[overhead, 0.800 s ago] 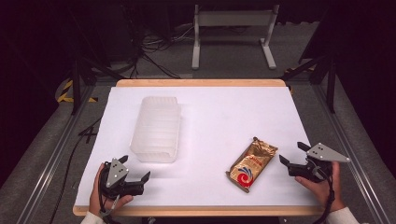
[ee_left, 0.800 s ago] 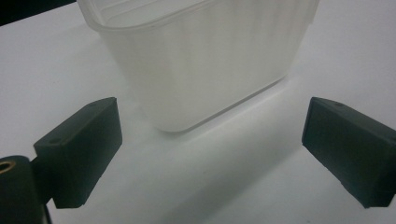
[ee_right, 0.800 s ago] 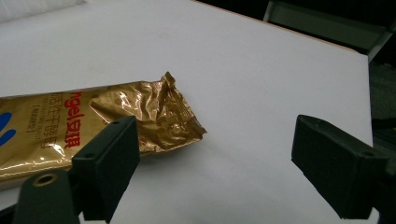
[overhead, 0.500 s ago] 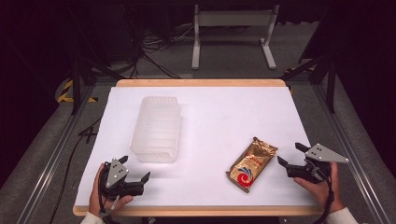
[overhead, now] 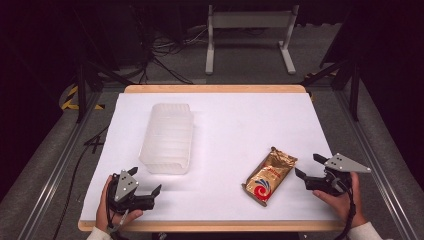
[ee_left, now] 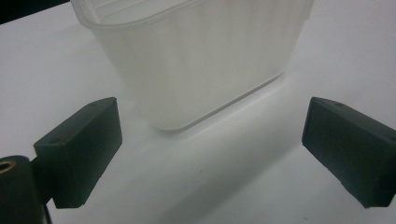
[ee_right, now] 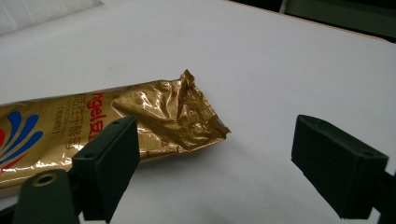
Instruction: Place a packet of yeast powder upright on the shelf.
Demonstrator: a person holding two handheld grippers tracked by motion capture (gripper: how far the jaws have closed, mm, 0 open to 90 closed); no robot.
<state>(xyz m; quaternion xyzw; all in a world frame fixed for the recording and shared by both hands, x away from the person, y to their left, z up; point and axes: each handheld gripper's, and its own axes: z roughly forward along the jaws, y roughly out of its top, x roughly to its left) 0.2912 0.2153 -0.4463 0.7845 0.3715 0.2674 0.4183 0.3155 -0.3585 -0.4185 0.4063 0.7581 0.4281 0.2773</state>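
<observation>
A dark room with cables and a grey metal stand (overhead: 248,35) on the floor lies beyond the white-topped, wood-edged bench (overhead: 240,125).

At the near left corner of the bench, the person's left hand (overhead: 114,207) comes in from the near edge and grips the left tongs (overhead: 146,186), which lie low over the surface and point to the right and slightly away. Their jaws stand wide apart with nothing between them. In the left gripper view the translucent white ribbed plastic container (ee_left: 201,56) stands just beyond the open jaws, apart from both, its near end facing them; in the high view this container (overhead: 167,137) sits on the left half of the bench, lengthways from near to far.

At the near right edge, the person's right hand (overhead: 340,192) holds the right tongs (overhead: 306,166) level and pointing left, toward the middle of the bench. Their jaws are wide open and empty. The shiny gold foil snack packet with a red and blue swirl (overhead: 269,175) lies flat on the bench just left of these tongs, slanted, its crimped far end nearest the jaw tips. In the right gripper view the packet (ee_right: 116,121) lies partly behind the left jaw, and its crumpled end reaches into the gap between the jaws without touching either pad.
</observation>
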